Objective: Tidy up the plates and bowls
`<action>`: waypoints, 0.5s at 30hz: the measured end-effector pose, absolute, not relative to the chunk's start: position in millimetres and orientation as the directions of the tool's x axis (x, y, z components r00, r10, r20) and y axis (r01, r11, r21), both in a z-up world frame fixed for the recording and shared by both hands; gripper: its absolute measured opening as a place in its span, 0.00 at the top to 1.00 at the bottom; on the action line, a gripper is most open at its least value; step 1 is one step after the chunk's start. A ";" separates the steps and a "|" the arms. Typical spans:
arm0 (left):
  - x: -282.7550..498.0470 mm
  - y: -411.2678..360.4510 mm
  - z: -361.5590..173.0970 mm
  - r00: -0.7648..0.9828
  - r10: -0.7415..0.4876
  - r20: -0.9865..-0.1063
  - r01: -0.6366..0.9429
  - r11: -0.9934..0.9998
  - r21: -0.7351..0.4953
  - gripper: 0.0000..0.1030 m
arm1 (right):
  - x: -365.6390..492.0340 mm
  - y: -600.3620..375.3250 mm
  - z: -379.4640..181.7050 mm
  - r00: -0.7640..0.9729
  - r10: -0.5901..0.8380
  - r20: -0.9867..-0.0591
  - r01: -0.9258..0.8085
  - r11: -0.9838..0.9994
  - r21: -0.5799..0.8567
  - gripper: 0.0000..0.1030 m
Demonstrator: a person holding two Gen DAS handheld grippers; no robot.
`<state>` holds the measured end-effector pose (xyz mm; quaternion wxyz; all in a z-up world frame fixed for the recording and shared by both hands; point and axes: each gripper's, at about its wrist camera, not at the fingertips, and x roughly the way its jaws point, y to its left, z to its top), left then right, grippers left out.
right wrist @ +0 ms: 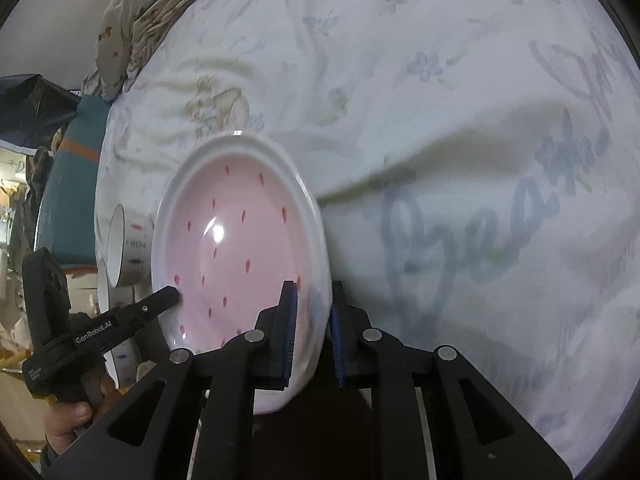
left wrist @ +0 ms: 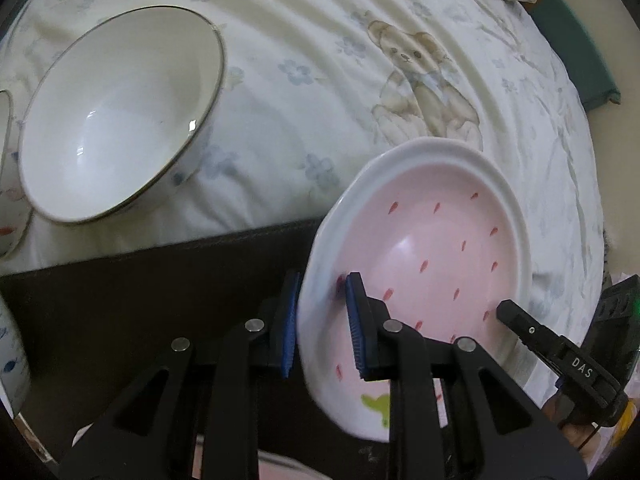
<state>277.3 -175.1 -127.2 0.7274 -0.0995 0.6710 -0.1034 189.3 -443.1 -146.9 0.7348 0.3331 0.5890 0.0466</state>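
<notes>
A pink plate [left wrist: 432, 240] with a white rim and red seed marks hangs tilted between both grippers, above the edge of a dark board [left wrist: 140, 300]. My left gripper [left wrist: 322, 308] is shut on its left rim, one blue pad inside the plate and one behind it. In the right wrist view the same pink plate [right wrist: 236, 240] has my right gripper [right wrist: 313, 304] shut on its right rim. The other gripper's black finger [right wrist: 160, 300] touches the plate's far side there, with a hand under it.
A white bowl [left wrist: 116, 120] with a dark rim lies tilted on the bear-print bedsheet [left wrist: 360, 40]. A second bowl [left wrist: 6, 180] and a patterned cup [left wrist: 12, 360] sit at the left edge. Another pink plate [left wrist: 280, 468] shows at the bottom. Stacked white cups [right wrist: 128, 240] stand left.
</notes>
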 end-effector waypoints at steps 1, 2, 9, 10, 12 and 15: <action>279.3 -175.8 -128.0 0.083 -0.285 -0.955 0.013 0.958 -0.285 0.76 | 192.2 -444.7 -148.0 0.305 0.460 -0.834 0.326 0.773 0.545 0.82; 281.4 -182.2 -127.9 0.090 -0.285 -0.954 0.009 0.959 -0.285 0.76 | 194.6 -446.2 -149.3 0.305 0.462 -0.833 0.329 0.770 0.547 0.82; 288.3 -193.4 -128.6 0.113 -0.269 -0.957 0.031 0.963 -0.267 0.75 | 205.1 -446.8 -156.2 0.305 0.469 -0.829 0.322 0.768 0.553 0.82; 289.2 -196.5 -128.6 0.117 -0.263 -0.958 0.041 0.965 -0.260 0.74 | 206.2 -444.8 -156.3 0.303 0.465 -0.832 0.318 0.773 0.549 0.82; 288.5 -199.5 -127.8 0.124 -0.254 -0.959 0.057 0.967 -0.249 0.74 | 207.4 -442.2 -156.1 0.300 0.454 -0.839 0.311 0.785 0.536 0.81; 287.4 -198.2 -125.5 0.130 -0.249 -0.960 0.055 0.968 -0.243 0.74 | 209.3 -435.5 -153.2 0.293 0.425 -0.857 0.286 0.816 0.503 0.79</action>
